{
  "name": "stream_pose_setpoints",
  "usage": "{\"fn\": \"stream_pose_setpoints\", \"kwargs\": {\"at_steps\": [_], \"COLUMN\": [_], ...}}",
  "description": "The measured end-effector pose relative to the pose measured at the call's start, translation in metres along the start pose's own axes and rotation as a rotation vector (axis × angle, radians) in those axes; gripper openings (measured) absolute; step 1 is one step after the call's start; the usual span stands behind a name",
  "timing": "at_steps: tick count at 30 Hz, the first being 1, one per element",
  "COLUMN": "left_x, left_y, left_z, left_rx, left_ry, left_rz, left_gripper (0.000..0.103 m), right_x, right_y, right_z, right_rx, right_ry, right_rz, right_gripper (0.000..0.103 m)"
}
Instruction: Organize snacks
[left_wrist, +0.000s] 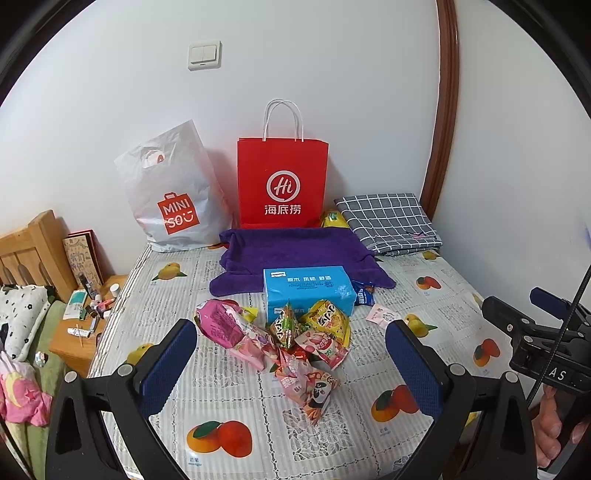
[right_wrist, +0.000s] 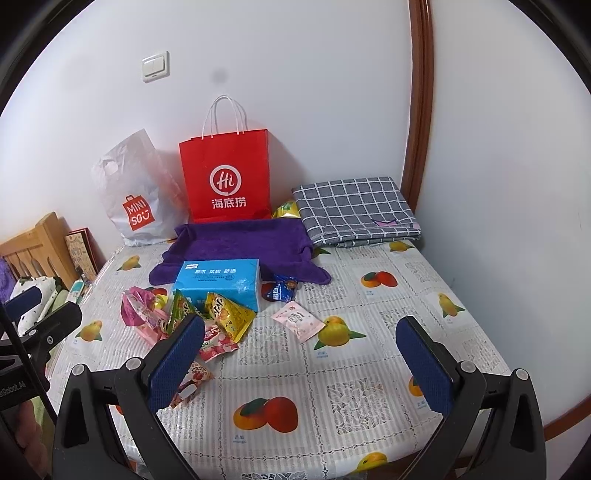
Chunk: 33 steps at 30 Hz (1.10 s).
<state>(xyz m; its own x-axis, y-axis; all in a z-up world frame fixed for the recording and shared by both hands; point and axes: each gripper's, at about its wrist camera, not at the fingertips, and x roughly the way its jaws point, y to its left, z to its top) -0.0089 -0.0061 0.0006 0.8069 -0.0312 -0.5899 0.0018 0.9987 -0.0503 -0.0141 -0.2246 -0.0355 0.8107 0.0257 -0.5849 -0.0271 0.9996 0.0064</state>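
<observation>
Left gripper (left_wrist: 291, 354): we hold it above the table with its jaws spread wide; nothing sits between the blue pads (left_wrist: 168, 363), and they touch nothing.
Right gripper (right_wrist: 301, 363): we keep its jaws spread just as wide, empty, over bare tablecloth (right_wrist: 332, 391); its left finger hides part of the snack heap from that view.
Snack packets (left_wrist: 295, 343): we see a loose heap of pink, green, yellow and red packets on the fruit-print cloth, just in front of the blue tissue pack (left_wrist: 308, 290).
Stray pink sachet (right_wrist: 297, 320): lies alone, right of the heap.
Blue wrapper (right_wrist: 281, 289): rests beside the tissue pack's right end.
Purple towel (left_wrist: 295, 254): spread behind the tissue pack.
Red Haidilao paper bag (left_wrist: 282, 181): stands upright against the wall.
Miniso plastic bag (left_wrist: 171, 192): leans left of the red bag.
Grey checked cloth (right_wrist: 356, 210): folded at the back right corner.
</observation>
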Motion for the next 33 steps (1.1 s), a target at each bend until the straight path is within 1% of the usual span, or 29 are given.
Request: {"fn": "stream_pose_setpoints", "kwargs": {"at_steps": [33], "left_x": [-0.0024], "left_y": [0.0026], "left_z": [0.0011], "left_rx": [0.007], "left_ry": [-0.007], "left_rz": [0.011], "left_gripper": [0.103], "right_x": [-0.0047], "right_y": [0.0020], "right_z": [0.0011], "right_rx": [-0.001], "right_ry": [-0.004], "right_rz": [0.002], "right_gripper": [0.102]}}
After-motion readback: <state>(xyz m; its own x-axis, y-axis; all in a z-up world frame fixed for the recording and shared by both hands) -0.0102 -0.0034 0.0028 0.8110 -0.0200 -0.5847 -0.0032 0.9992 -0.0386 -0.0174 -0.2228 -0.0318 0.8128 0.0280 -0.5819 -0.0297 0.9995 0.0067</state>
